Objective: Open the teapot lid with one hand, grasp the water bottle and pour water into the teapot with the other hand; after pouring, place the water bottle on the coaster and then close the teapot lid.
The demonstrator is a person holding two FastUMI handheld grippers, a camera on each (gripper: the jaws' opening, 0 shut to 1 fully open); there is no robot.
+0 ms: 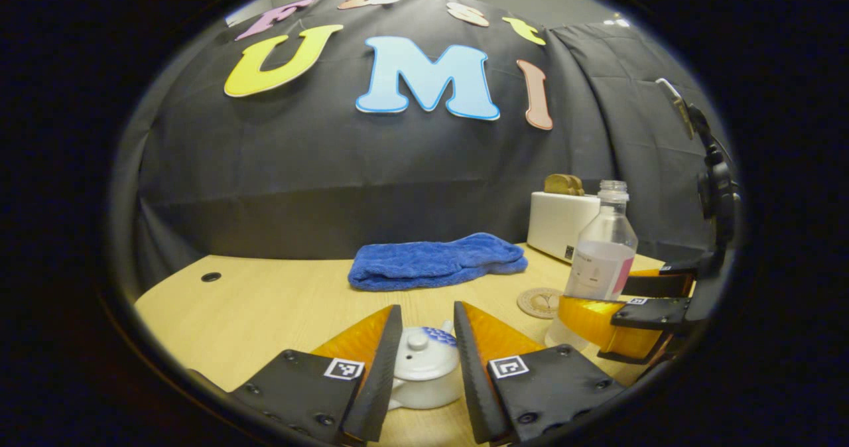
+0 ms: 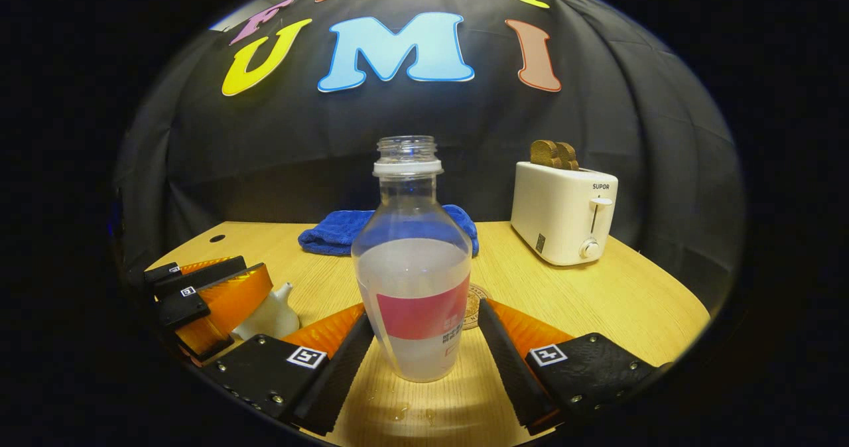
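Between open tongs (image 2: 421,331), bottle (image 2: 412,268).

I've got open tabletop (image 1: 252,314) on the left to swing through, but the blue towel (image 1: 434,261) and toaster (image 2: 564,211) crowd the back, bottle (image 2: 412,261) blocking the middle.

On the table (image 2: 597,301), the towel (image 2: 331,231) lies behind the water bottle (image 2: 412,281), toaster (image 2: 564,211) to its right, teapot (image 2: 268,314) left.
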